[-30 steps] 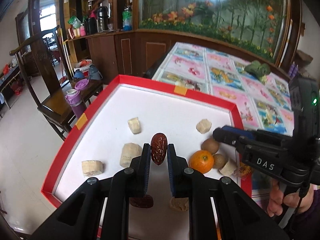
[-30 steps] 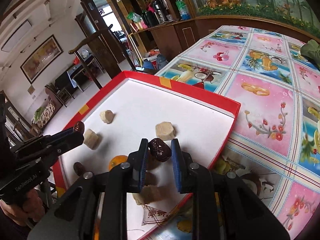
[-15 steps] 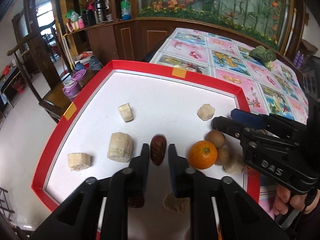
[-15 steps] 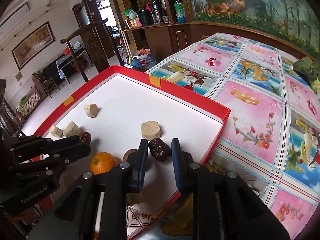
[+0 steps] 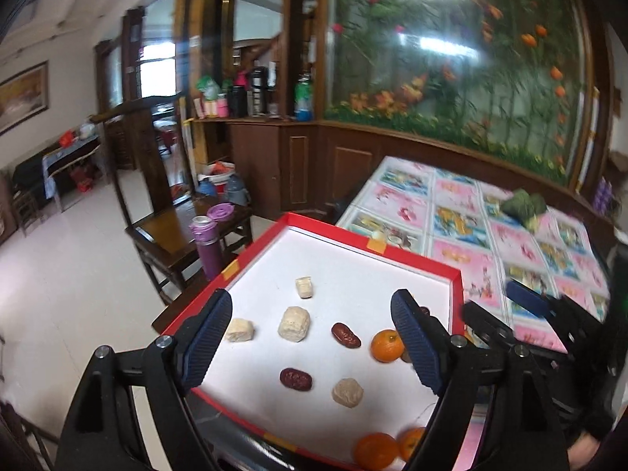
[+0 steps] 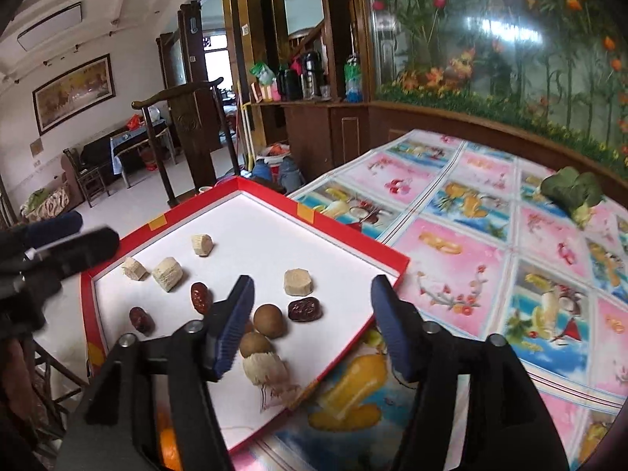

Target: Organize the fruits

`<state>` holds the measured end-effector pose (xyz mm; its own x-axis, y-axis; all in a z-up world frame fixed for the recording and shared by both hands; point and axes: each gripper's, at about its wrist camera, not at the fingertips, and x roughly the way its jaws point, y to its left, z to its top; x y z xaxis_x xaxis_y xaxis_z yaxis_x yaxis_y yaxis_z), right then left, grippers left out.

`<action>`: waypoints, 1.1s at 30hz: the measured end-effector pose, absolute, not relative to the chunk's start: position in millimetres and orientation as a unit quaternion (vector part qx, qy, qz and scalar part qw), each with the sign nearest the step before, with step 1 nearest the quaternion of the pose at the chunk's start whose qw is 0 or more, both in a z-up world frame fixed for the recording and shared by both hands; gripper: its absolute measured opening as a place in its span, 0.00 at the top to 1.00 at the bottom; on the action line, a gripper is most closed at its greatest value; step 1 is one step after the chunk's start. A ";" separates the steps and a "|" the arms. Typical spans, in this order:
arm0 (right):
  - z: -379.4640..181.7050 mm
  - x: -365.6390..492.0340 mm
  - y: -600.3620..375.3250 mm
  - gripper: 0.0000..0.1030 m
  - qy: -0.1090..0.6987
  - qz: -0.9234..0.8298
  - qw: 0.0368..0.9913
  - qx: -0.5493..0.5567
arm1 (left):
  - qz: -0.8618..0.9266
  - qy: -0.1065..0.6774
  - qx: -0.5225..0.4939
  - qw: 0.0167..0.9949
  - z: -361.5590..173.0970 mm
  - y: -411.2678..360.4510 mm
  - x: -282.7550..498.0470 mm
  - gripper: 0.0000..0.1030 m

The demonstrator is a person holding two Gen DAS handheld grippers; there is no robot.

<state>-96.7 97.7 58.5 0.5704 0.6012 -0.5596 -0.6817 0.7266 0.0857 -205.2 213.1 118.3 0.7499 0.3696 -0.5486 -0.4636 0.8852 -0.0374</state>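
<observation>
A red-rimmed white tray holds the fruit. My left gripper is open and empty above it. Below it lie two red dates, an orange and several pale banana chunks. My right gripper is open and empty above the tray's near right part. Under it lie a dark date, two brown longans and a pale chunk. Two more dates lie to the left.
The tray sits on a table with a pink fruit-print cloth. A green leafy bundle lies far right. Two more oranges sit at the tray's near edge. A wooden chair with a purple bottle stands left of the table.
Both grippers have opened, let go of their dates and pulled up and back from the tray. The two dates now lie on the white tray floor.
</observation>
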 end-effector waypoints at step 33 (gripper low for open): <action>131.3 -224.3 -1.6 0.05 0.167 0.289 0.942 -0.035 | 0.265 0.218 -0.007 0.939 141.6 151.2 -249.2 0.00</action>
<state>-224.3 -1.6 131.3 0.7770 0.5334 -0.3344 -0.5570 0.8300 0.0296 -249.2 151.2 141.6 0.7645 0.4942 -0.4138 -0.5004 0.8597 0.1024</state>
